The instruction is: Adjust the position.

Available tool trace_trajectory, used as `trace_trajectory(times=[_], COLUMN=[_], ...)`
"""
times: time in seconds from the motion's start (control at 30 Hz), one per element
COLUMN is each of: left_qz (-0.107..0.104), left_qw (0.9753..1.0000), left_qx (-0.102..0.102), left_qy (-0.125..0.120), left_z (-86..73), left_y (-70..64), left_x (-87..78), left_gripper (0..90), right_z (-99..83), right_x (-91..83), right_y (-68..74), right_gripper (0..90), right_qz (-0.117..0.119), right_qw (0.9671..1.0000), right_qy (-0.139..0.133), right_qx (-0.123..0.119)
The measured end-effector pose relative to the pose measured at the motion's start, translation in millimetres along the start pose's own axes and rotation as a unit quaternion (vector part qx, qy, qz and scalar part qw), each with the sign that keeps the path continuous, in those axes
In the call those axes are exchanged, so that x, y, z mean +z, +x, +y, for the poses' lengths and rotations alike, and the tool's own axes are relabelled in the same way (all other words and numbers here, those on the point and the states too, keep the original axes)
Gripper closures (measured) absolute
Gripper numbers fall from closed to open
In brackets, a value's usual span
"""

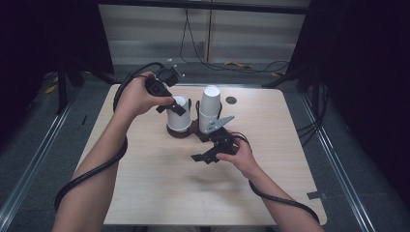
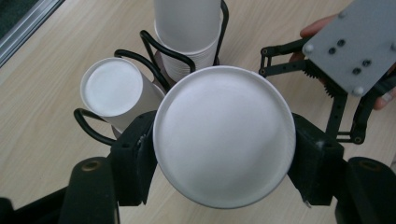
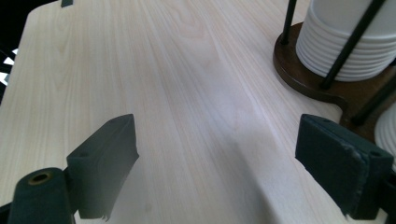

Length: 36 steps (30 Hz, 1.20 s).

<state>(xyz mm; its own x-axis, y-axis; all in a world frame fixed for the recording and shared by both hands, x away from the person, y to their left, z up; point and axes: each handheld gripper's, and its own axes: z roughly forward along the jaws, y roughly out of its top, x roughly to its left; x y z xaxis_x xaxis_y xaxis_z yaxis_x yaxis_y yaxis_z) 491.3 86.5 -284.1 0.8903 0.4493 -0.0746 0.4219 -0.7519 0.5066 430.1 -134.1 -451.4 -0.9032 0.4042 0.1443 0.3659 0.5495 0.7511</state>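
In the high view, an inverted white paper cup (image 1: 177, 112) is seen at the left side of a dark wooden cup holder (image 1: 186, 130) near the middle of the table (image 1: 145, 183). The left gripper (image 1: 175, 105) is held over it from the left, pinching the cup's top. A taller stack of paper cups (image 1: 210, 107) stands in the holder's right side, and the right gripper (image 1: 205, 157) is held low, just in front of the holder, apart from both stacks.

In the left gripper view, the cup (image 2: 224, 140) is clamped between the two black jaws, its closed bottom turned toward the camera, so its long axis runs along the gripper's line of sight. Beyond it, another inverted cup (image 2: 114, 91) and the tall stack (image 2: 189, 28) stand between the holder's black wire posts (image 2: 154, 46).

In the right gripper view, the jaws are spread wide over bare table (image 3: 187, 93), with the holder's base (image 3: 317, 86) and a ribbed cup stack (image 3: 341, 46) at the upper right.

The left gripper is judged to be the nearer one, and a lift straight along the cup's upright axis appears to be called for.
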Motion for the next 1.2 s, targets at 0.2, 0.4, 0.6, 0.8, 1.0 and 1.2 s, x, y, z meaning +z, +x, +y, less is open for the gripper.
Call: trace_trajectory(times=[0.2, 0.4, 0.6, 0.8, 1.0, 1.2], left_qz=[-0.01, -0.018, -0.029, -0.034, -0.042, -0.048], left_qw=[0.9999, 0.9997, 0.9993, 0.9991, 0.9987, 0.9981], left_qx=[0.006, 0.017, 0.025, 0.026, 0.029, 0.037], left_qy=[-0.001, 0.0, 0.003, 0.006, 0.002, 0.008], left_z=[-2.9, -6.0, -8.2, -11.4, -13.1, -13.1], left_y=[-6.3, -14.3, -18.0, -17.5, -21.6, -26.8], left_x=[8.0, 17.6, 24.6, 31.0, 32.9, 34.3], left_gripper=[33.1, 33.1, 33.1, 33.1, 33.0, 33.1], right_z=[-6.6, -8.9, -12.1, -17.9, -22.2, -23.5], right_x=[-14.3, -24.9, -33.8, -37.7, -41.6, -47.1], right_y=[-4.7, -5.2, -4.7, -6.1, -7.5, -7.6], right_gripper=[12.4, 12.4, 12.4, 12.5, 12.5, 12.6], right_qz=[-0.007, -0.01, -0.016, -0.021, -0.021, -0.021], right_qw=[0.9999, 0.9999, 0.9997, 0.9993, 0.9994, 0.9995], right_qy=[0.008, 0.012, 0.02, 0.027, 0.025, 0.021], right_qx=[0.0, -0.002, -0.007, -0.013, -0.006, -0.006])
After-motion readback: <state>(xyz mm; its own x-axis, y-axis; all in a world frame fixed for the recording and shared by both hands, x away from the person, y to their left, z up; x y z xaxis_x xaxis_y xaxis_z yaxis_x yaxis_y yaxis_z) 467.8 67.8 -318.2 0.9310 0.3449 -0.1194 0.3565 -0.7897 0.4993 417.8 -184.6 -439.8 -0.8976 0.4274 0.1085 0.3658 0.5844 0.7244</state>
